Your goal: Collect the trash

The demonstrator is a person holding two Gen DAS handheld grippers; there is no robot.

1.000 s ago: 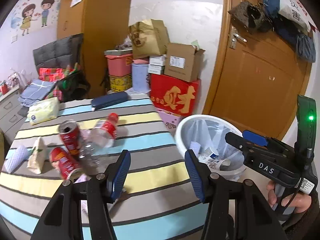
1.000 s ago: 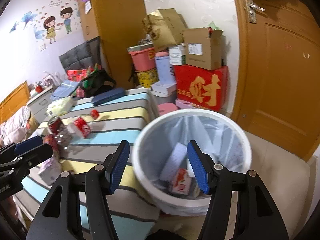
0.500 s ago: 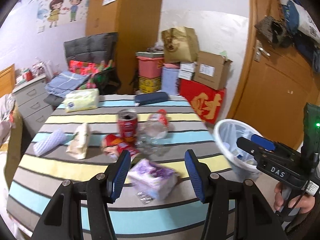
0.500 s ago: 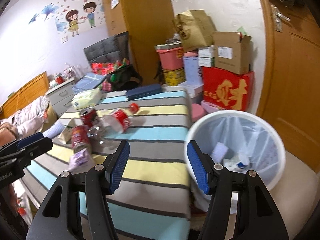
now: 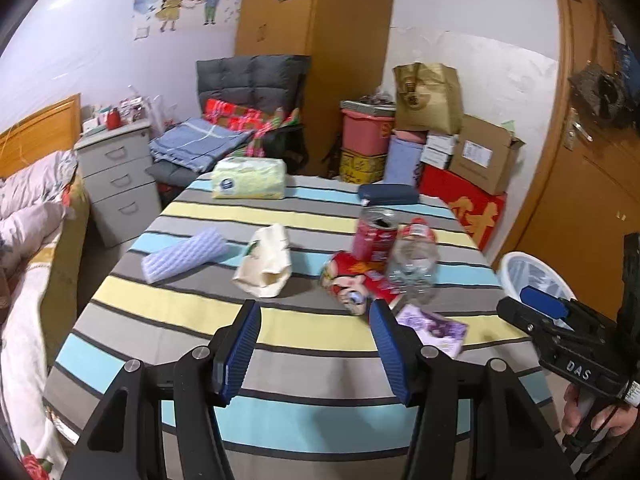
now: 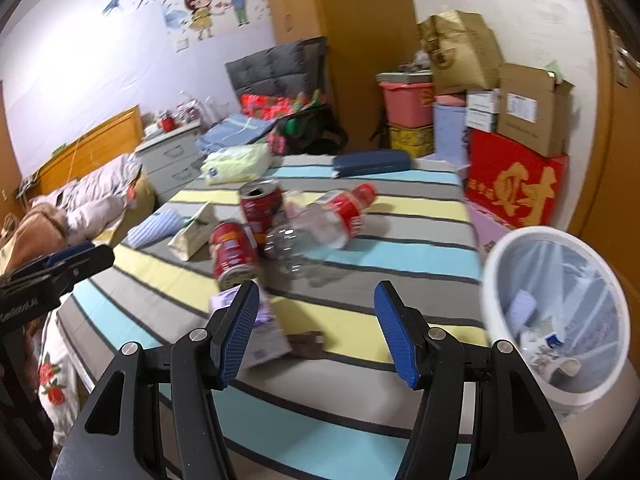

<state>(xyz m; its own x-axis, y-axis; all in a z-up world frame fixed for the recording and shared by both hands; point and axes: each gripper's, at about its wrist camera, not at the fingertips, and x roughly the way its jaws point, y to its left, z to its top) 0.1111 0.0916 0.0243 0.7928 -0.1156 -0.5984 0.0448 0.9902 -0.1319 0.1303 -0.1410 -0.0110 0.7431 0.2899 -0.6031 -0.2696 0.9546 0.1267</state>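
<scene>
Striped bench [image 5: 304,332] beside lined bin [image 6: 496,280], which already holds some scraps. We judge most trash left: two red cans [image 5: 374,236], clear bottle [image 5: 412,264], purple packet [image 5: 434,328], paper bag [image 5: 266,266]. Left gripper [image 5: 314,350] and right gripper [image 6: 318,334]: fingers apart, empty.
</scene>
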